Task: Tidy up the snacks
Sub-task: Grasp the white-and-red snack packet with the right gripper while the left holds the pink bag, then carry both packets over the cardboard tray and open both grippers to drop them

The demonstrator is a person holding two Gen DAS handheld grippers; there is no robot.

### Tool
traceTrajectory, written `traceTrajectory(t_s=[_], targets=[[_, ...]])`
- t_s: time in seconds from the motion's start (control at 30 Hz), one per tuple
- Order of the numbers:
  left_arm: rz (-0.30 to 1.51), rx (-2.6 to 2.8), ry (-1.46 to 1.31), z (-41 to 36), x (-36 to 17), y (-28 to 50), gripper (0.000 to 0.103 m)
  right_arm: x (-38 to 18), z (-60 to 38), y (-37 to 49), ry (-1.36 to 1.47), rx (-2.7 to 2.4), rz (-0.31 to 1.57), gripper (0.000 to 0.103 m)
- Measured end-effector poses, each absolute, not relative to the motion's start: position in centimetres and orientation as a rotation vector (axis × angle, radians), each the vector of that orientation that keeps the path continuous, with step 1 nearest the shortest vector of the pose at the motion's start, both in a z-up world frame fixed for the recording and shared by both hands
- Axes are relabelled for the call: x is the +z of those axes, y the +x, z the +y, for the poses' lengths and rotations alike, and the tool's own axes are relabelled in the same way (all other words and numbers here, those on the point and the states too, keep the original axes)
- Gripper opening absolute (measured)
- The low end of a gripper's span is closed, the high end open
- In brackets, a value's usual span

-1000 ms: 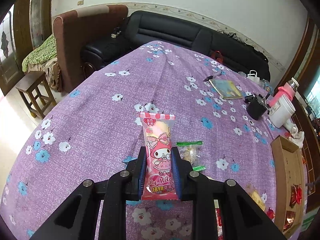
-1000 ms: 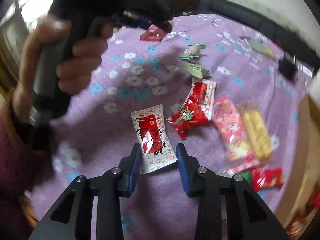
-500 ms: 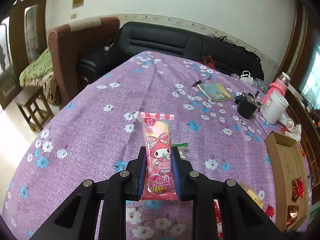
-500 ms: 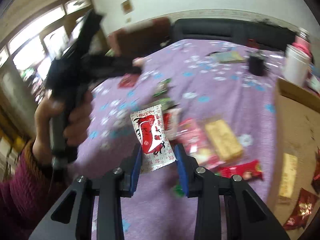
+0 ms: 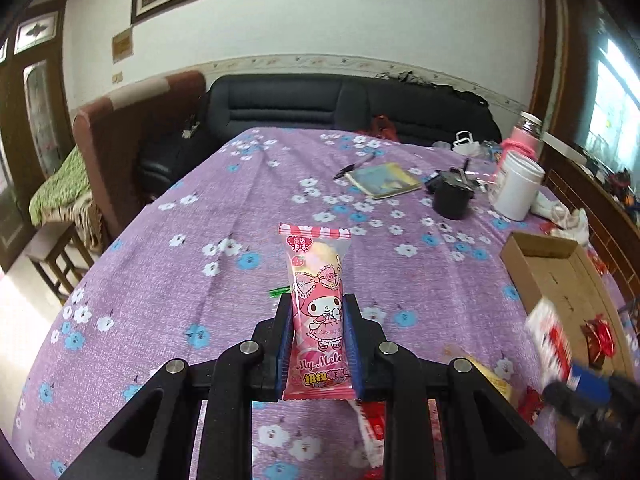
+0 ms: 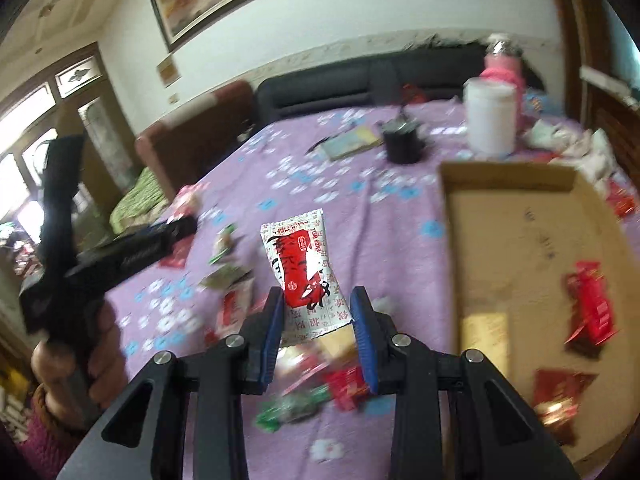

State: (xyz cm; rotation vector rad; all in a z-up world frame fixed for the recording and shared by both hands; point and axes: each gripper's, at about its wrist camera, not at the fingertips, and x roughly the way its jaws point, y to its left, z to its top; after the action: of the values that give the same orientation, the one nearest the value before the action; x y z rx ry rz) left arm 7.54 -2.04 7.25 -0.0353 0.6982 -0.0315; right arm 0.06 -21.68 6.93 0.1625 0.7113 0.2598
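My left gripper is shut on a pink cartoon-printed snack packet, which stands upright between the blue pads above the purple flowered tablecloth. My right gripper is shut on a white and red snack packet, held in the air just left of an open cardboard box. The box holds red packets and a yellow one. Several loose snacks lie on the cloth below the right gripper. In the left wrist view the box is at the right.
At the far right of the table stand a white jar, a black cup and a pink bottle; a booklet lies beside them. A black sofa is behind the table. A hand holds the left gripper's handle.
Both grippers have risen off the table with their packets. The right one has rolled and swung right, from over the loose snacks to beside the cardboard box. The left one now looks further up the table.
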Motion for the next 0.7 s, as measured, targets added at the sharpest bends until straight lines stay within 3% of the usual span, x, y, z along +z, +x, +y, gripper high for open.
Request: traceTrajectory(t_s=[0.7], targets=[[0.677,-0.064,0.051,-4.6,6.9,7.0,0.024,6.6,-25.7,1.9,0.271,0.204,0.724,0.033]])
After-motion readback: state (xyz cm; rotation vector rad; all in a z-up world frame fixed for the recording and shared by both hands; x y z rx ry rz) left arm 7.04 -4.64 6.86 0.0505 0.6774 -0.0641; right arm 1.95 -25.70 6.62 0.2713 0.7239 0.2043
